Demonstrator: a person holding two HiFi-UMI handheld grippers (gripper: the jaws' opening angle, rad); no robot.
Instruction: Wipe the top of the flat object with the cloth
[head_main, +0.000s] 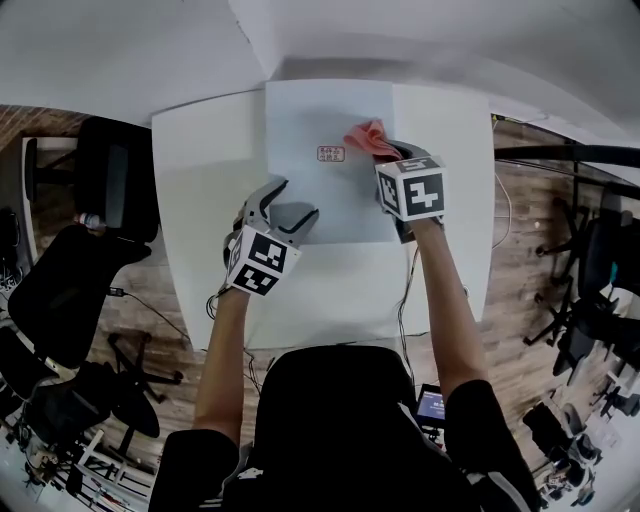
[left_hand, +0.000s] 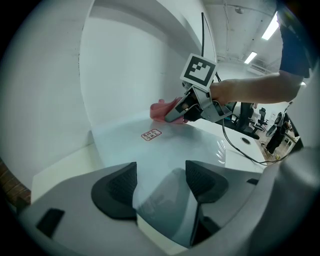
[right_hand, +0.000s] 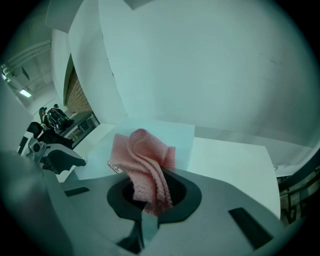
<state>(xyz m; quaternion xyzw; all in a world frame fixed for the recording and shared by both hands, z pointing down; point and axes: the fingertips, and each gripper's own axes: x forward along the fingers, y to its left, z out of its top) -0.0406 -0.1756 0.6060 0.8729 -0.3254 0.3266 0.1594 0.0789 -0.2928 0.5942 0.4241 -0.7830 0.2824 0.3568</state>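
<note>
A flat pale board (head_main: 330, 110) lies on the white table (head_main: 200, 180), with a small red label (head_main: 331, 153) near its middle. My right gripper (head_main: 400, 153) is shut on a bunched pink cloth (head_main: 368, 138) at the board's far right part. In the right gripper view the cloth (right_hand: 145, 155) rises out of the closed jaws (right_hand: 150, 197) over the board (right_hand: 180, 137). My left gripper (head_main: 295, 200) stands open at the board's near left, its pads (left_hand: 117, 187) straddling the board's near edge (left_hand: 175, 147). The left gripper view also shows the right gripper (left_hand: 177, 112), cloth (left_hand: 159, 110) and label (left_hand: 150, 134).
A white wall rises directly behind the table. Black office chairs (head_main: 110, 180) stand to the left, and more chairs (head_main: 590, 290) to the right. Cables (head_main: 405, 300) trail over the table's near right part and front edge.
</note>
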